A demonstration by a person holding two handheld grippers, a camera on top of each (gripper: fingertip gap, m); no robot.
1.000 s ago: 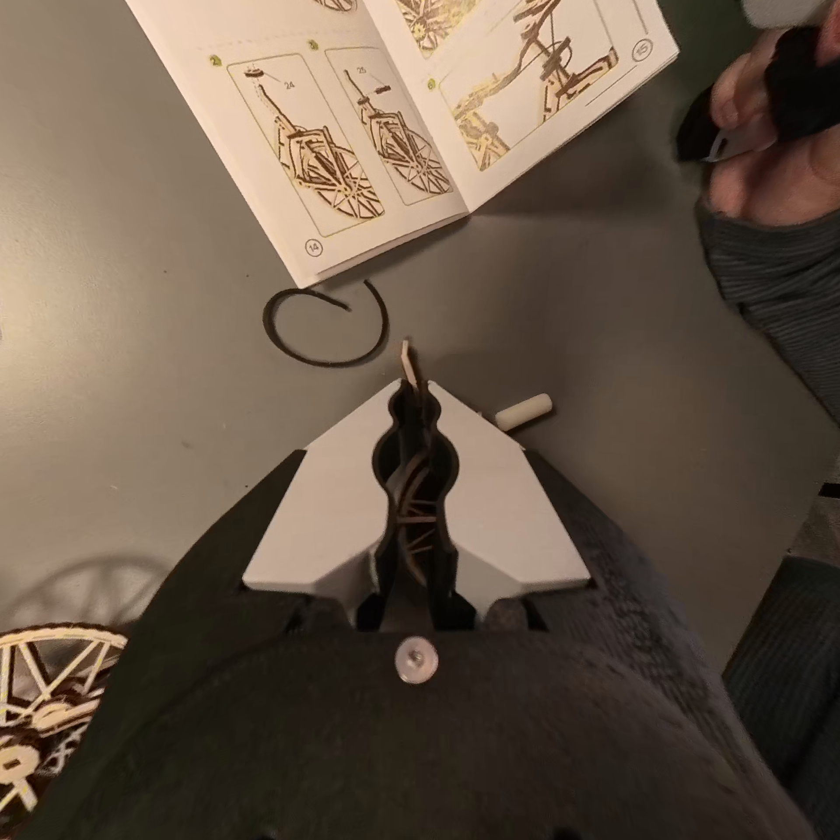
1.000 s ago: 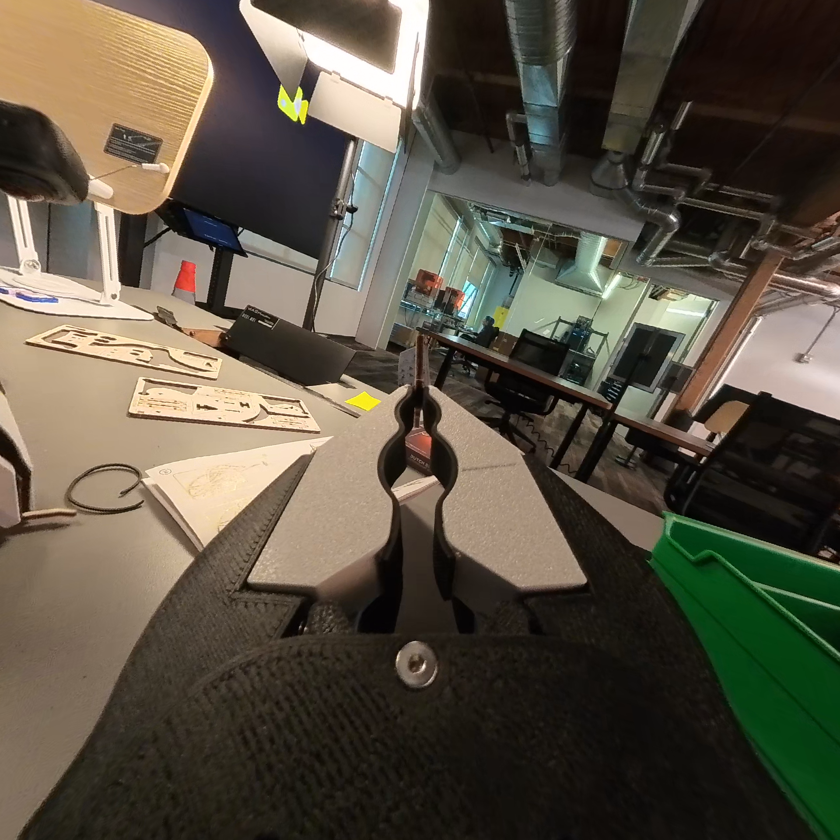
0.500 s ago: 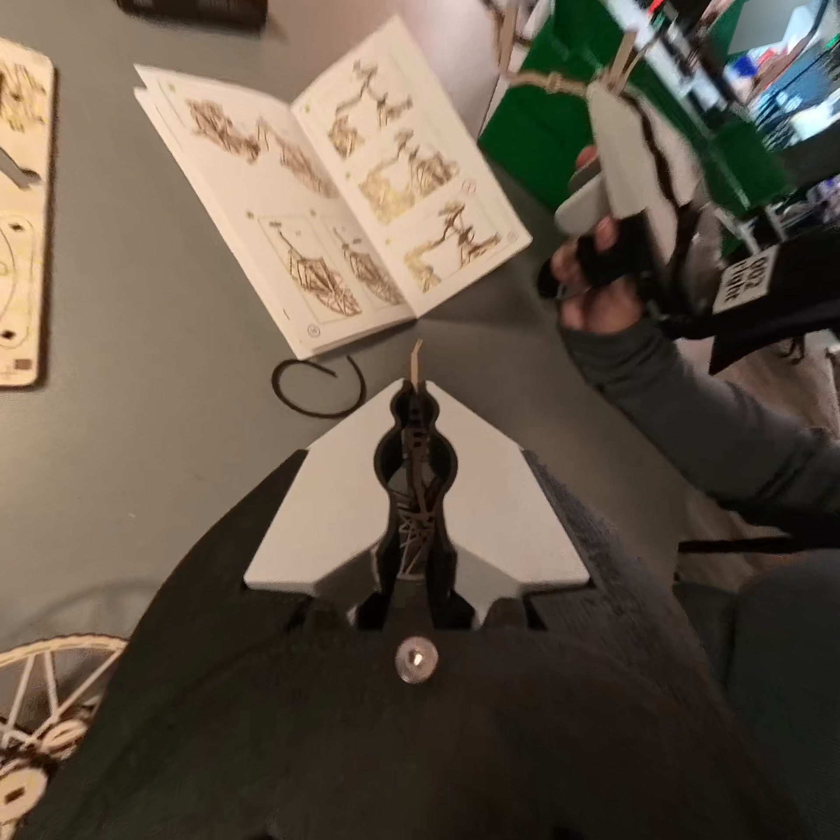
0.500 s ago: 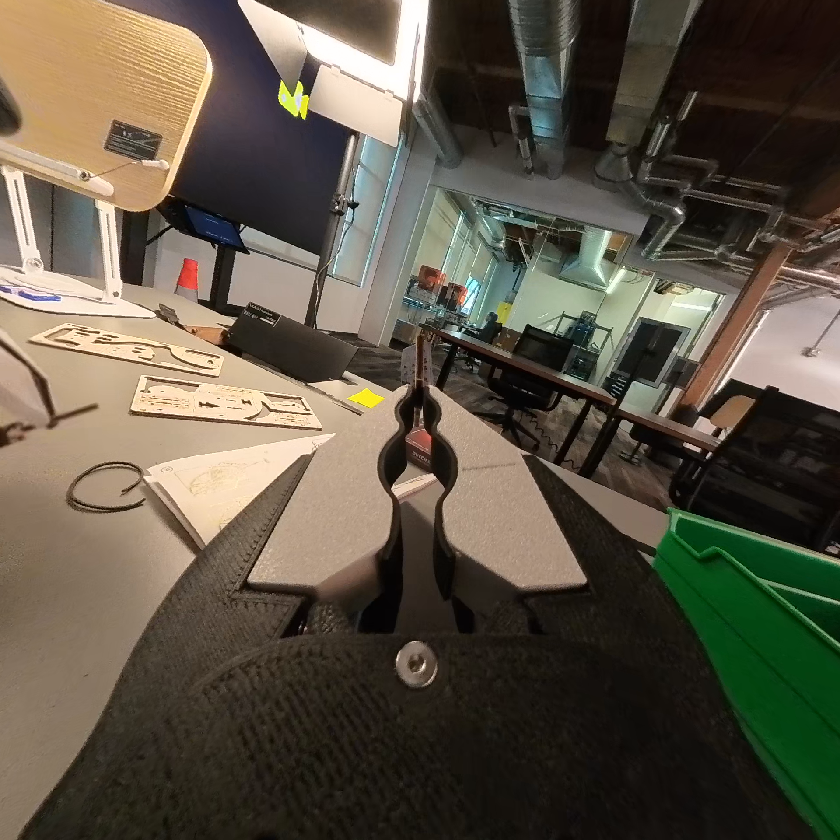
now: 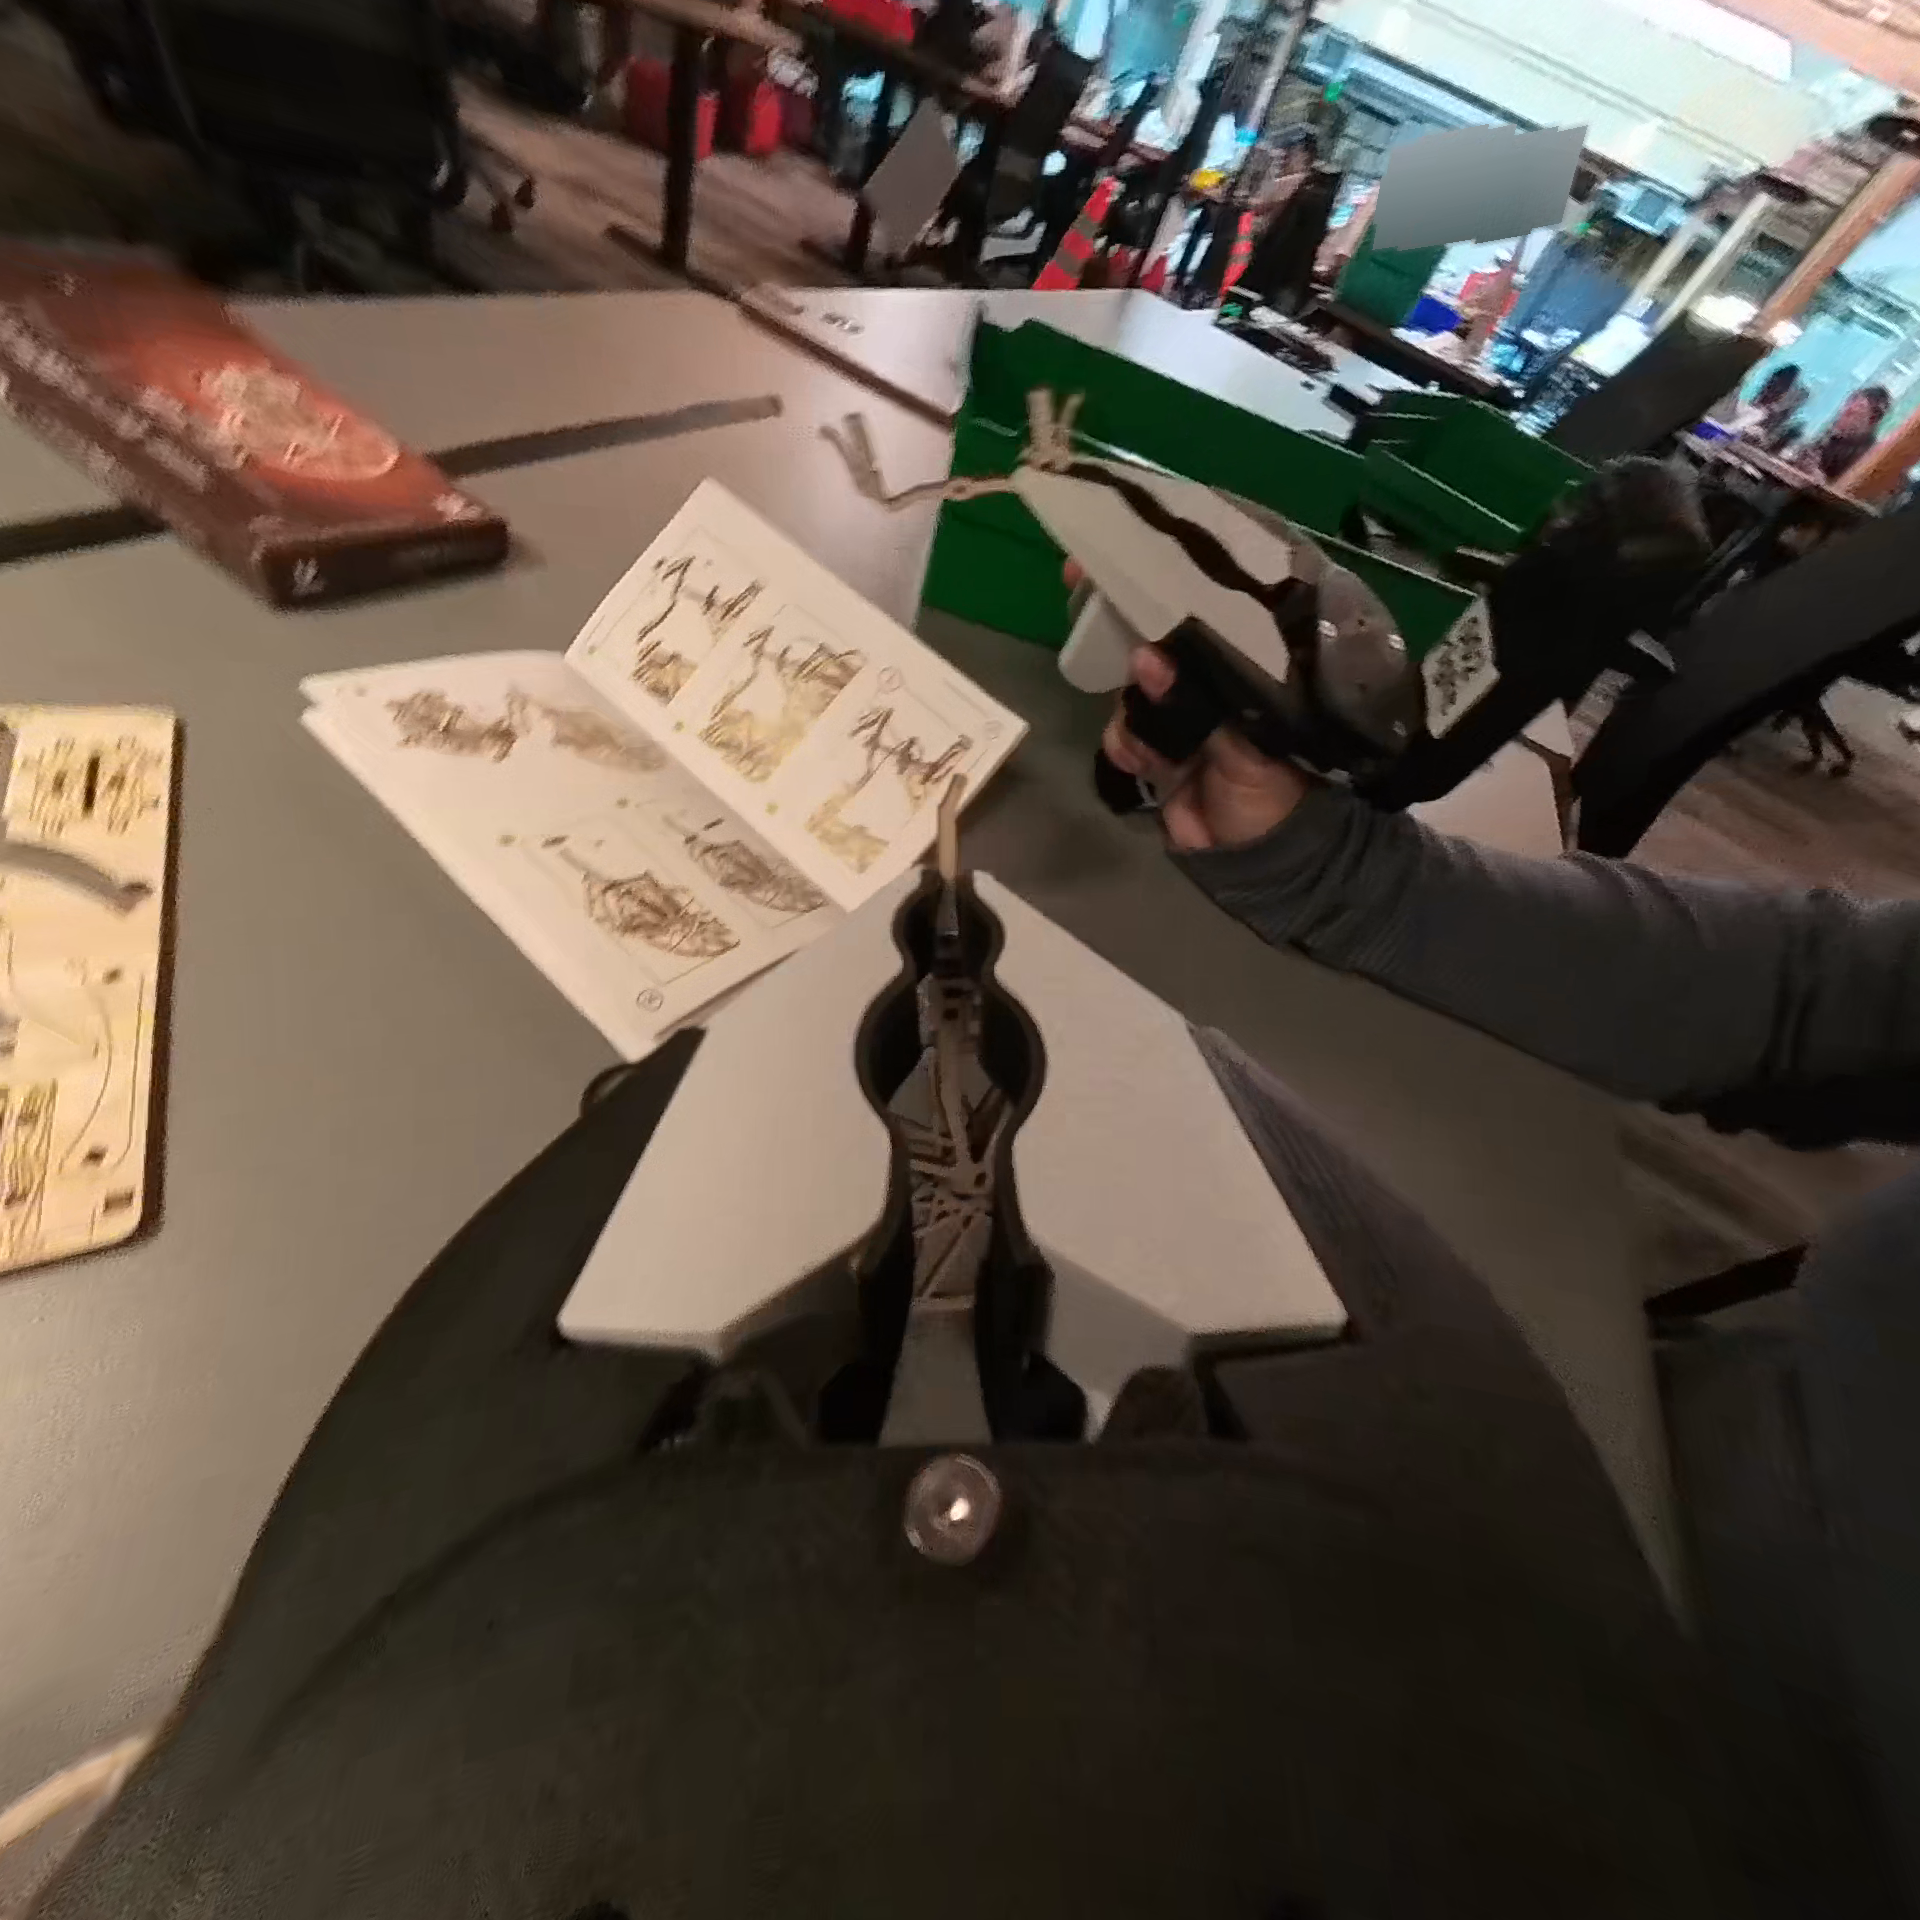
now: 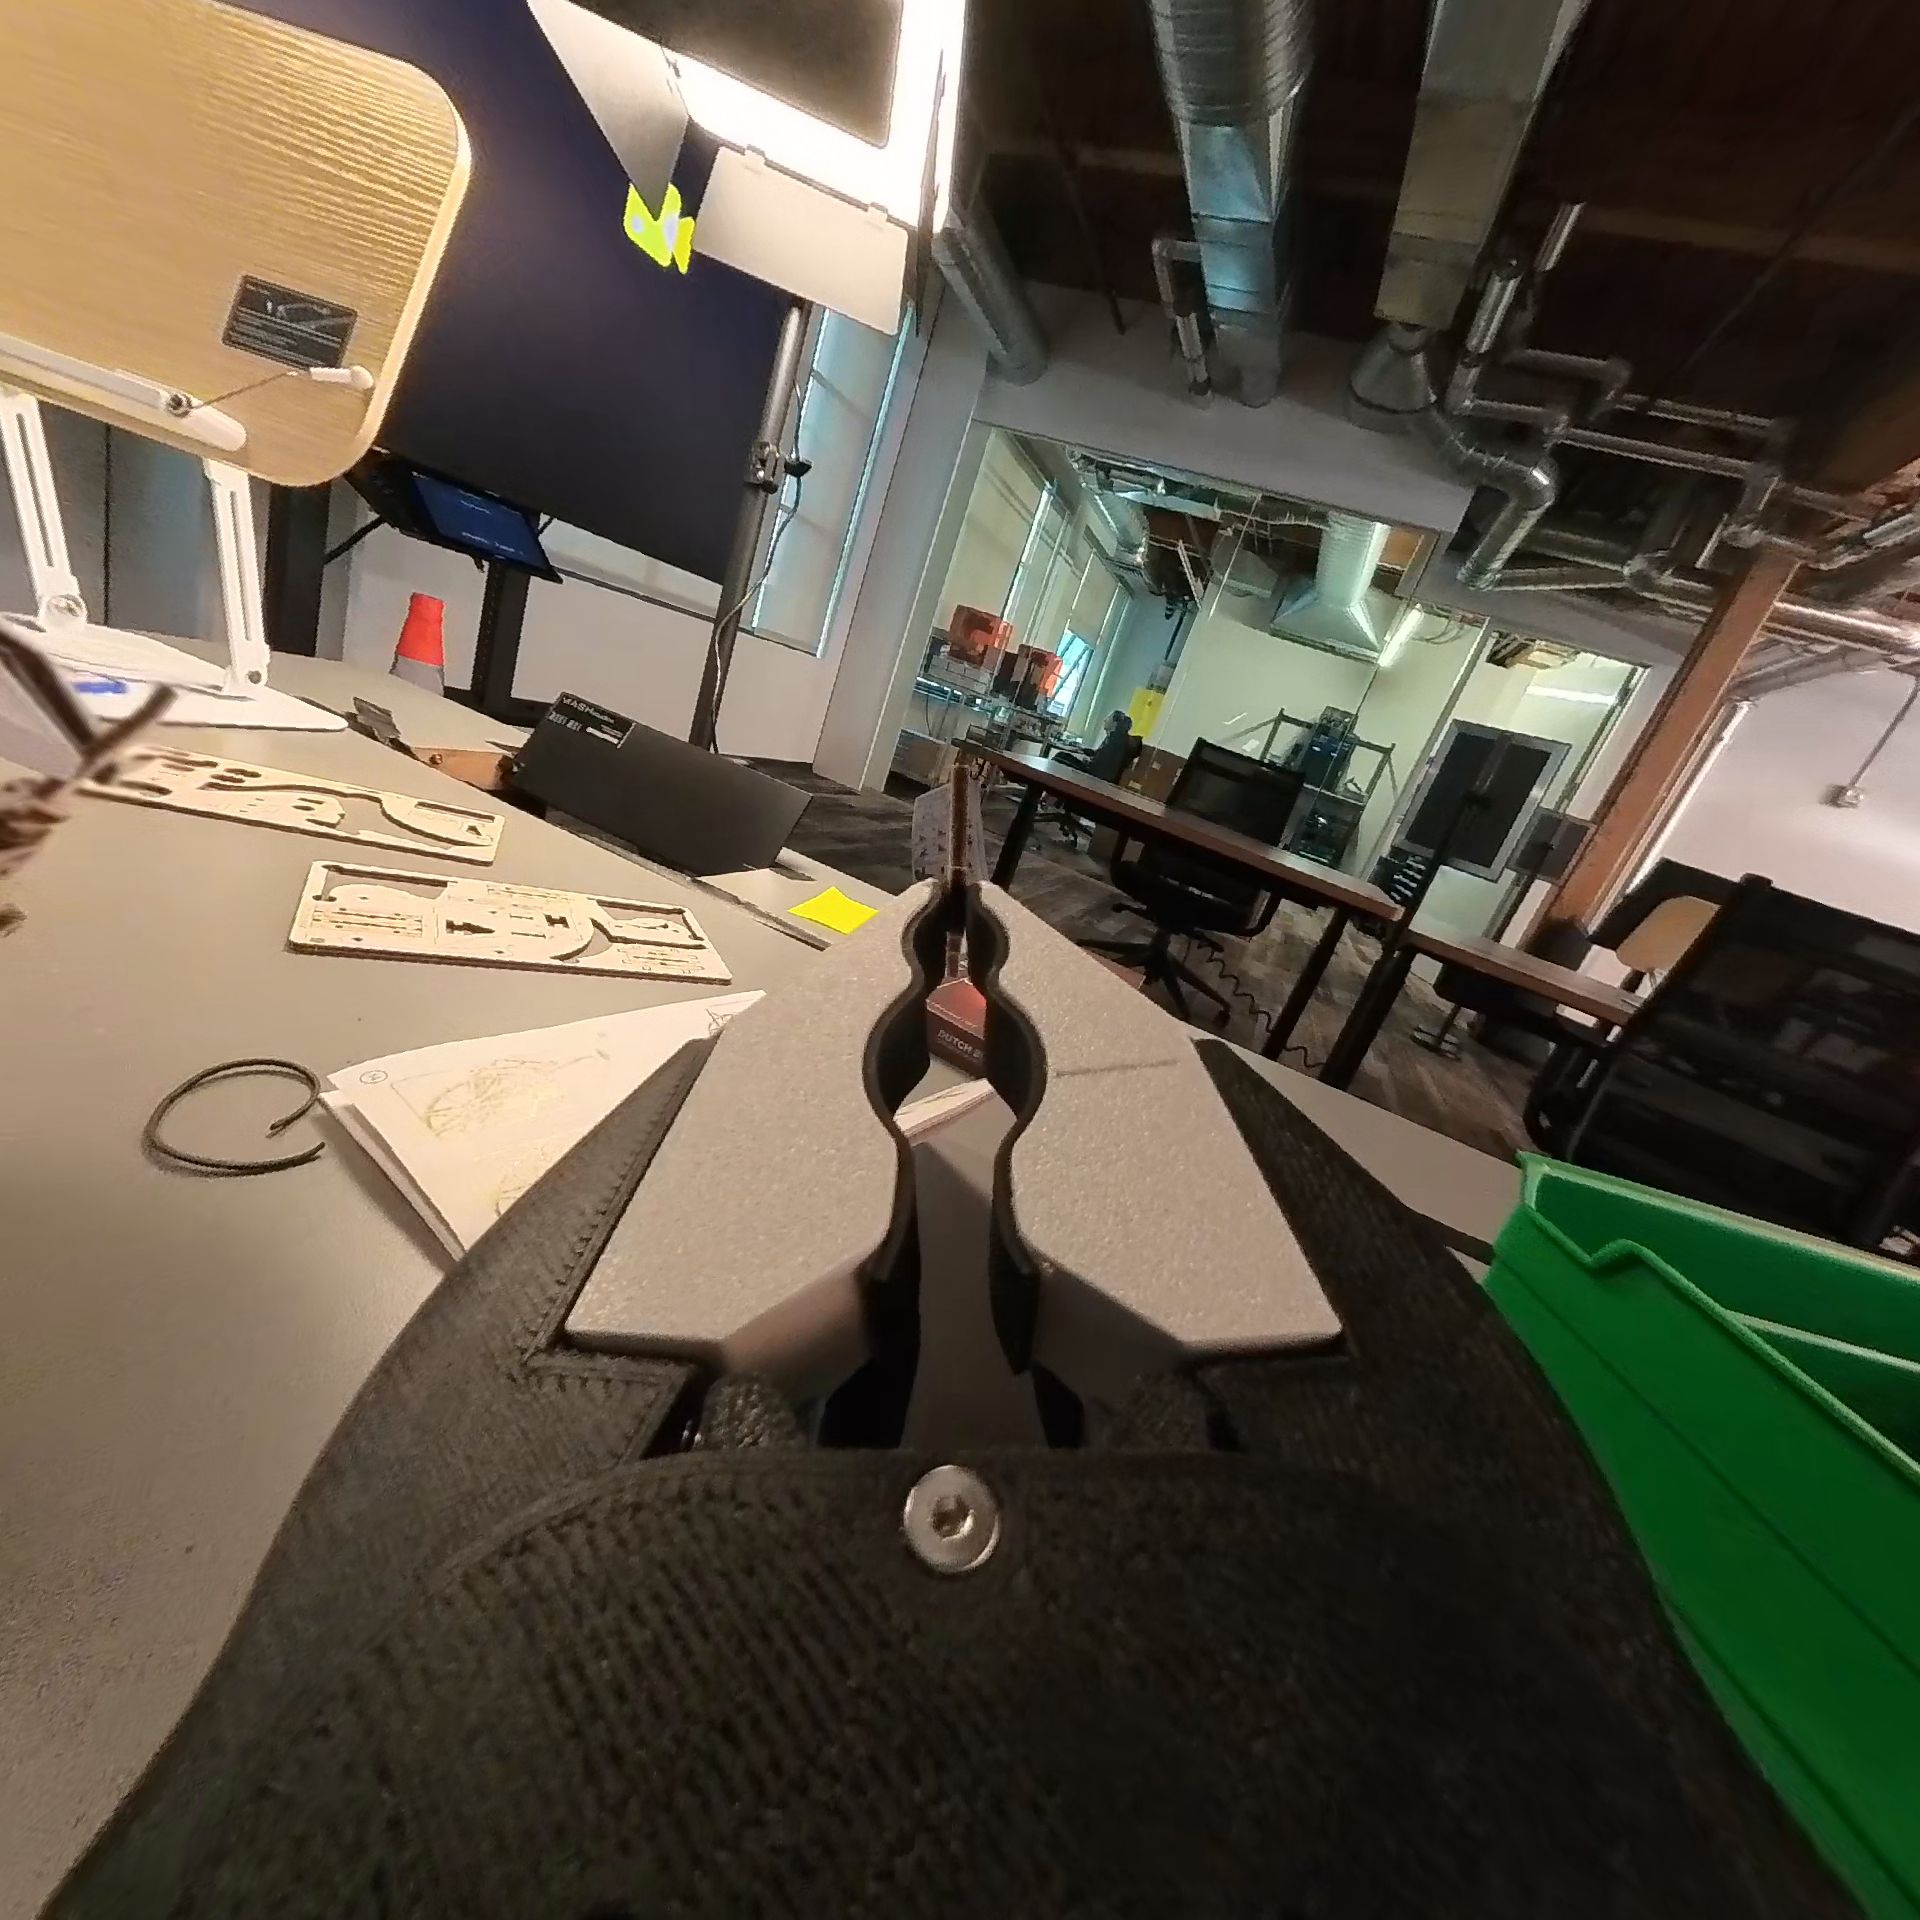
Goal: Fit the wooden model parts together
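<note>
Raised since one second ago, the left tongs (image 5: 948, 891) now face across the table (image 5: 343, 997) rather than down at it. Left wrist view: they are pinching a spoked wooden assembly (image 5: 951, 1132), its thin tip above the open instruction booklet (image 5: 665, 748). The right tongs (image 5: 1023, 483), hand-held beside a green bin (image 5: 997, 561), grip a curved wooden part (image 5: 1044, 436). Right wrist view: right tongs (image 6: 956, 894) pinching that part (image 6: 961, 826) edge-on; wooden sheets (image 6: 499, 925) and a black cord ring (image 6: 234, 1117) lie on the table
</note>
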